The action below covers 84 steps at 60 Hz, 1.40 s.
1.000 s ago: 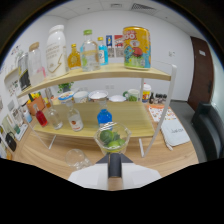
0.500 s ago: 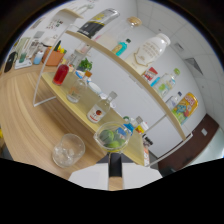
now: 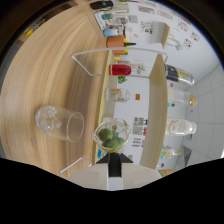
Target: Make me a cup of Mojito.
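One small clear glass cup (image 3: pixel 112 137) with green lime pieces (image 3: pixel 111 140) inside sits right at the jaws, which hold it pinched from both sides; the gripper (image 3: pixel 114 159) is rolled hard over, so the whole scene reads sideways. Cup looks tipped with it, mouth facing away from the jaws.

Step in hand, my read: pouring the lime into the drink glass. The target looks like the clear glass tumbler with ice cubes (image 3: pixel 60 123), just beside the lime cup on the wooden tabletop (image 3: pixel 55 65). From here I can't tell whether the cup's mouth is over the tumbler's rim.

Next move calls for lining the mouth up over the tumbler before more tilt, or the lime lands on the tabletop.

Beyond the lime cup: two-tier wooden shelf (image 3: pixel 152 100) with bottles and a red can (image 3: pixel 120 69).
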Motion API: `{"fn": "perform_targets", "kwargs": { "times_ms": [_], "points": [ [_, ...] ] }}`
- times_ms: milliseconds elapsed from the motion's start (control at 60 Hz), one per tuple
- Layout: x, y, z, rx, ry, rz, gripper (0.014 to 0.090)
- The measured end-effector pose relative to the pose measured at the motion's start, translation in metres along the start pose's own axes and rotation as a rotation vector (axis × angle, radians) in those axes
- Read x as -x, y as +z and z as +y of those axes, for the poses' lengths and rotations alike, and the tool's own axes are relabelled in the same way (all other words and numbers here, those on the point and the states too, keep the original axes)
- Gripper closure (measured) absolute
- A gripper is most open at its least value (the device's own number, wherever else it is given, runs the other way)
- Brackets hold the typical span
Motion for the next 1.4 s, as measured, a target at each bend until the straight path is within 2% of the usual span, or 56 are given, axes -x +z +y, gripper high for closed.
{"fn": "perform_targets", "kwargs": {
  "times_ms": [217, 467, 583, 783, 883, 1017, 1217, 1283, 1333, 1400],
  "points": [
    [0.004, 0.001, -0.003, -0.04, -0.146, 0.025, 0.0901],
    [-0.002, -0.002, -0.002, -0.056, -0.102, 0.035, 0.0901],
    [-0.021, -0.009, -0.001, -0.055, 0.086, 0.045, 0.0899],
    [-0.06, -0.039, 0.027, -0.022, 0.676, 0.076, 0.09],
    [-0.047, -0.047, 0.054, 0.027, 0.969, 0.024, 0.0899],
    [0.014, -0.046, 0.093, 0.117, 1.291, -0.076, 0.0899],
    [0.132, -0.042, 0.133, 0.317, 1.551, -0.286, 0.0899],
    [0.167, -0.038, 0.145, 0.377, 1.581, -0.327, 0.0899],
    [0.183, -0.039, 0.149, 0.419, 1.617, -0.37, 0.0899],
    [0.21, -0.034, 0.154, 0.436, 1.667, -0.397, 0.0898]
  ]
}}
